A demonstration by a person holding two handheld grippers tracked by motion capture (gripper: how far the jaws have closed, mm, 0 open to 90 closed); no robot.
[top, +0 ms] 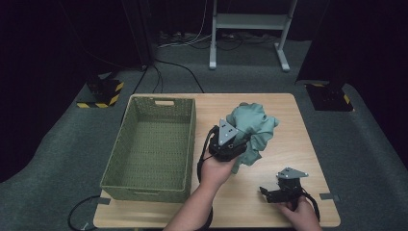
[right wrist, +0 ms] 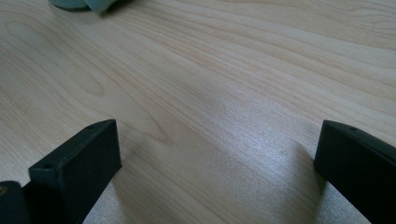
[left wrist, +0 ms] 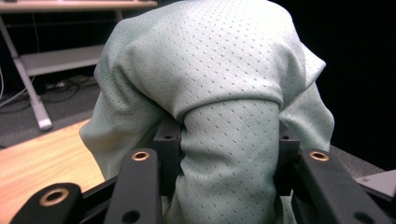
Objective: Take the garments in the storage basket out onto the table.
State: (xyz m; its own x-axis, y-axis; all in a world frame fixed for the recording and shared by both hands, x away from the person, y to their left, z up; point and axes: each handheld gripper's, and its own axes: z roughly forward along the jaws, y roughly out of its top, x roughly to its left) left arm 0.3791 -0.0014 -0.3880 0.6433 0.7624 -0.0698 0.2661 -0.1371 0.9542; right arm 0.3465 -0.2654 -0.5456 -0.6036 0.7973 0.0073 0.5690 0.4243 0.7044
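**Cloth held right of the empty basket**

The cloth [top: 252, 129] hung bunched above the table [top: 288, 144], its bulk rising beyond the left gripper [top: 230, 144], whose jaws were clamped on a thick fold of it. The basket [top: 153, 183] lay just to that gripper's left, with nothing in it. The right gripper [top: 272, 191] rested near the table's front edge, jaws wide apart and holding nothing.

Pale green dotted-mesh cloth [left wrist: 219, 70], olive-green woven basket [top: 153, 144], light wood-grain table [right wrist: 224, 70], black tongs [left wrist: 229, 158]
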